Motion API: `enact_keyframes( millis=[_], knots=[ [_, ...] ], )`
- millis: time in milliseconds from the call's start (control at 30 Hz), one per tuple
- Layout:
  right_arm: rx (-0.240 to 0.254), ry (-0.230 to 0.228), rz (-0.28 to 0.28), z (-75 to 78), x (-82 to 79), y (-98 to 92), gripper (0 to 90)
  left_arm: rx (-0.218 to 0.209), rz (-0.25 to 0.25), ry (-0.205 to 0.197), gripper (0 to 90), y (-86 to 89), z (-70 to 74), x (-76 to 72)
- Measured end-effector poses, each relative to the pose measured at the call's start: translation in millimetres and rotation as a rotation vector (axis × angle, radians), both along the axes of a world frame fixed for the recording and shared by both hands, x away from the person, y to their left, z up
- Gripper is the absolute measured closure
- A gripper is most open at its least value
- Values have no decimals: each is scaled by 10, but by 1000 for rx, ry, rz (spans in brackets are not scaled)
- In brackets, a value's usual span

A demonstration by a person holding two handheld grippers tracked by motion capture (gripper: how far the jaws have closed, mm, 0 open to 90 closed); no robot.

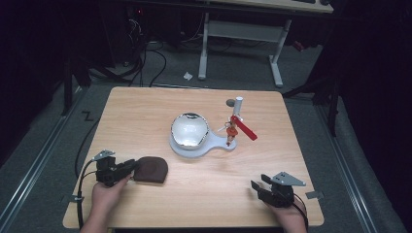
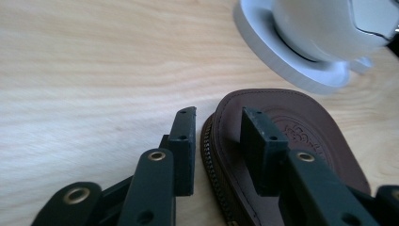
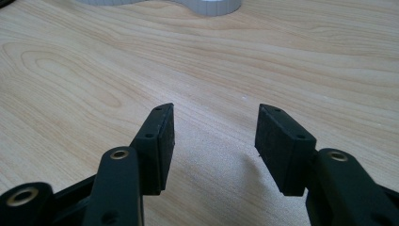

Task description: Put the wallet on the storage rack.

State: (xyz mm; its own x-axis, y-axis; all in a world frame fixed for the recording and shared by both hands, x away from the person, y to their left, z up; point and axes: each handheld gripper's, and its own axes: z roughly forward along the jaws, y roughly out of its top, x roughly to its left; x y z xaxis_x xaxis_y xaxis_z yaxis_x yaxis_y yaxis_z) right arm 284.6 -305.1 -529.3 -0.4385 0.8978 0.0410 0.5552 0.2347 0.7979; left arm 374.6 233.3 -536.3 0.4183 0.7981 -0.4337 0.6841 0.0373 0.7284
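While the brown leather zip pouch (image 2: 282,136) lies flat at the near left of the worktop (image 1: 145,111), just short of the white stand (image 1: 194,149) carrying a shiny silver bowl (image 1: 189,130), a grasp on its near edge appears to be the step in hand. The left tool (image 2: 219,136) is seen straddling the zippered rim, one jaw outside it and the other over the stitched top face; the jaws are only partly apart, and whether the pads already press on the leather cannot be told. Firmer closure would likely be called for next, before any lift. The right tool (image 3: 214,141) is held low over bare wood at the near right with its jaws spread and nothing between them. A small post with a red lever (image 1: 243,127) stands beside the bowl.
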Motion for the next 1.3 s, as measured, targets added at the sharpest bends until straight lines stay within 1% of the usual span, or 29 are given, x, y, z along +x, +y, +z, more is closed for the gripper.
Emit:
enact_keyframes(
  millis=[33, 100, 200, 267, 333, 467, 600, 633, 667, 700, 833, 867, 967, 1033, 1100, 1233, 1300],
  knots=[
    [0, 2, 0, -1, 2, 0, 481, 6, 0, -6, 731, -9, 0, -9],
    [0, 3, -1, 0, 1, 5, 481, 18, 0, -23, 757, -27, -4, -26],
    [-1, 1, 1, 1, -1, 13, 482, 12, -2, -24, 775, -21, -13, -31],
    [-2, 1, 1, -1, 0, 14, 482, 22, 0, -30, 787, -27, -11, -39],
    [-3, 1, 1, -2, 1, 11, 482, 34, 3, -40, 835, -28, -9, -49],
    [-2, 1, -3, -3, 3, -2, 482, 71, 4, -68, 857, -59, 1, -76],
    [1, 0, -6, 2, 1, -8, 483, 77, 4, -85, 863, -60, 15, -117],
    [1, -2, -6, 3, 2, -10, 483, 80, 6, -96, 863, -56, 29, -144],
    [2, -2, -7, 6, 1, -11, 483, 72, 14, -106, 864, -50, 43, -170],
    [2, -3, -6, 8, 1, -14, 483, 67, 13, -114, 865, -43, 60, -189],
    [2, -6, -7, 13, 1, -22, 483, 68, 28, -177, 868, -43, 161, -289],
    [3, -6, -7, 12, 2, -24, 483, 62, 25, -189, 868, -45, 180, -306],
    [4, -7, -7, 15, 1, -27, 483, 67, 28, -228, 869, -65, 238, -354],
    [6, -11, -5, 20, -4, -29, 484, 59, 30, -250, 870, -75, 271, -378],
    [8, -13, -9, 22, -6, -36, 484, 66, 31, -273, 871, -87, 306, -404],
    [15, -11, -15, 21, -2, -54, 484, 64, 33, -301, 872, -101, 355, -438],
    [17, -12, -16, 21, -1, -55, 485, 60, 32, -309, 873, -103, 371, -448]
  ],
)
